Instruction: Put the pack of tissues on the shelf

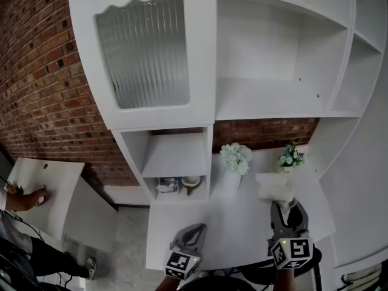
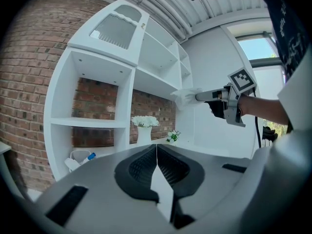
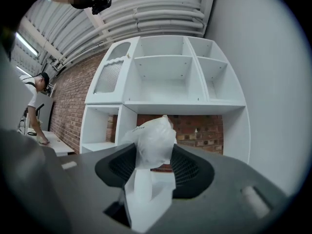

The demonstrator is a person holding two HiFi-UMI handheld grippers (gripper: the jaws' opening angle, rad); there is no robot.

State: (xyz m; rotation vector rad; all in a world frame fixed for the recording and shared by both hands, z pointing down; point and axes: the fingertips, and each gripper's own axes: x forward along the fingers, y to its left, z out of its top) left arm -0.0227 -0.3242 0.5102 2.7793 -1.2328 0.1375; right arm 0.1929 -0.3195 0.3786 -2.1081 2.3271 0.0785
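A white plastic-wrapped pack of tissues [image 3: 151,143] sits pinched between the jaws of my right gripper [image 3: 154,165], held up in the air. In the head view the pack of tissues [image 1: 274,187] sticks out ahead of the right gripper [image 1: 285,206], above the white counter [image 1: 242,223]. From the left gripper view the tissues [image 2: 186,96] and the right gripper [image 2: 204,97] show raised at shelf height. The big open shelf [image 1: 273,99] of the white unit lies above. My left gripper [image 2: 156,161] is shut and holds nothing; it hovers low at the counter's front [image 1: 189,235].
Two vases with flowers [image 1: 235,159] [image 1: 290,157] stand at the back of the counter. A small cubby [image 1: 176,183] holds a cup and bottles. A ribbed-glass cabinet door [image 1: 145,50] is at upper left. A person leans on a white table [image 1: 42,190] at left.
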